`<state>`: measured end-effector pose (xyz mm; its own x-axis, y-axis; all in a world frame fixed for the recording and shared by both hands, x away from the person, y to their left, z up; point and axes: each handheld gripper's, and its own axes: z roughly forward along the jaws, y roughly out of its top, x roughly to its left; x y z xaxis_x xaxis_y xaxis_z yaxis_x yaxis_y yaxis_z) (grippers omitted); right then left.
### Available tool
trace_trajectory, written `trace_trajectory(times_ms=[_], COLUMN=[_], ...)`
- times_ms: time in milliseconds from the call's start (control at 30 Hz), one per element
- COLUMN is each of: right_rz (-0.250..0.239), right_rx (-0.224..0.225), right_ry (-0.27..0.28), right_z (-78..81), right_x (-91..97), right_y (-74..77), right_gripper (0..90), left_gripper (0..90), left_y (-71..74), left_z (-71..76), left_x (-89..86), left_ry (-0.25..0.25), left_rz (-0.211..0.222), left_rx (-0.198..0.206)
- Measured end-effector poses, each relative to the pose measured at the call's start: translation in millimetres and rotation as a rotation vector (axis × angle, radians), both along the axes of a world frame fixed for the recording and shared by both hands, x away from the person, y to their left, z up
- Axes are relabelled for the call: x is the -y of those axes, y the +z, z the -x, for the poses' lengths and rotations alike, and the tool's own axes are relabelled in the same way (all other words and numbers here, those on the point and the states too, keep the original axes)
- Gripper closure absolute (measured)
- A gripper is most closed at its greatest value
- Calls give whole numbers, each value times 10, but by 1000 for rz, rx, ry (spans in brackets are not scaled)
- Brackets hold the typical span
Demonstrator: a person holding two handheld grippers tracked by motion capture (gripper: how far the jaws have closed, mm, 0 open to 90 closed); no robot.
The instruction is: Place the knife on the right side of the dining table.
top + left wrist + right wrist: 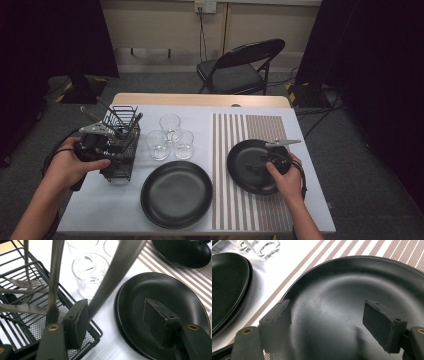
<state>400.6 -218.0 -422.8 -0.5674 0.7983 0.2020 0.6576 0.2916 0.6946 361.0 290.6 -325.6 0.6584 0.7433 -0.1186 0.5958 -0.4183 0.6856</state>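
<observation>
Left, jaws wide around utensil handle (112, 277), right jaws parted over plate (352, 290).

- The room's pretty dim, with a dull grey carpeted floor (165, 82) all round.
- A cream panelled back wall (250, 30) with a darker skirting strip along the bottom.
- A white wall socket (205, 6) sits up top, with a black cable (202, 35) hanging down from it.
- A black folding metal chair (242, 67) stands just behind the far edge of the table, angled a bit.
- Black curtains or drapes hang on both sides: the left black drape (55, 35) and the right black drape (370, 60).
- The light wooden table (200, 100) has a pale cover over most of it.
- More loose cables trail on the floor by the right drape.
</observation>
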Motion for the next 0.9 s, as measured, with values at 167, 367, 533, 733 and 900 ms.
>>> trace_trajectory(times_ms=[167, 367, 533, 733, 900], right_rz=[0, -2, 0, 0, -2], right_rx=[-1, -2, -4, -3, -5], right_ry=[1, 0, -1, -2, 0], right_z=[0, 0, -3, -1, -1], right_x=[-1, 3, 5, 6, 9], right_y=[-4, -5, -11, -7, -10], right_gripper=[221, 222, 223, 224, 225], left_gripper=[414, 457, 507, 560, 602], left_y=[-14, -35, -54, -72, -71], left_z=[-43, -76, -97, -108, -125], left_x=[-23, -49, -63, -59, -64], left_ry=[3, 18, 17, 8, 7], left_rz=[-3, 5, 10, 0, -7], left_rx=[4, 5, 18, 35, 45])
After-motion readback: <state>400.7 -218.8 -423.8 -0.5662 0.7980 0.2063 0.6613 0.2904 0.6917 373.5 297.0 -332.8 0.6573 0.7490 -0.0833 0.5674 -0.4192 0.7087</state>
